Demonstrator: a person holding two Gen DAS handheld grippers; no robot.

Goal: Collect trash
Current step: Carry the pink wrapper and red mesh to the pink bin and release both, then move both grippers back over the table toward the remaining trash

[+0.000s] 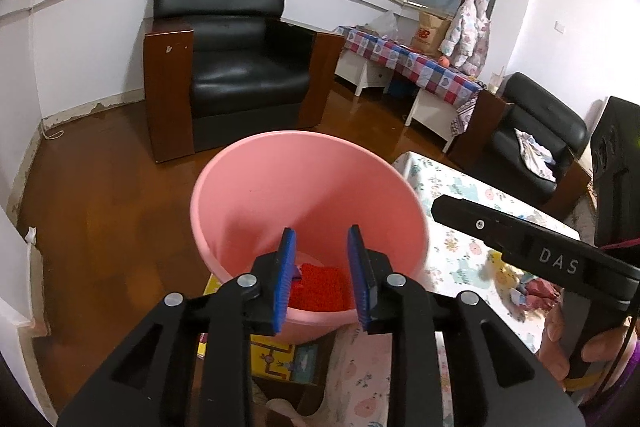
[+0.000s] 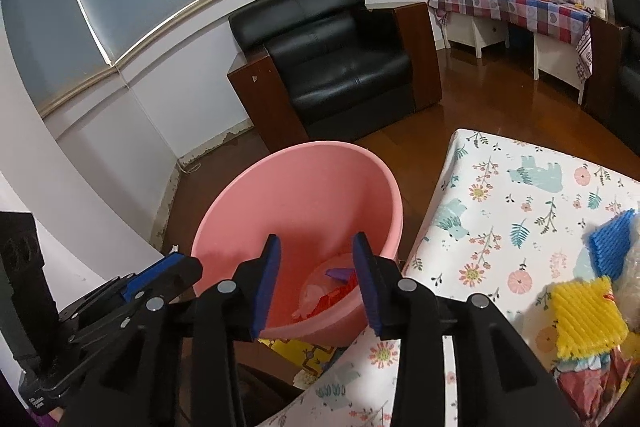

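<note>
While both grippers hang over the bin, risks below.
left gripper: jaws about half open, nothing between the pads; red piece lies in the bin under them.
right gripper: jaws about half open, empty; it sits at 3 o'clock of the left one, close by.
bin: pink, on the floor just beside the table edge; red and purple bits plus a pale wad at the bottom.
trash left: yellow pad, blue pad, clear wrap and red scraps on the table, at 3 to 4 o'clock in the right view.
risk 1: grippers knock together when swinging back to the table; cause, they hang side by side.
risk 2: bin tips or slides; cause, a finger catches the rim on the way out.
risk 3: light pads slip or fall short of the bin; cause, a shallow pinch on soft mesh, and the bin sits below the table edge.
risk 4: the wrap drags other scraps off the table; cause, the pile is tangled.
</note>
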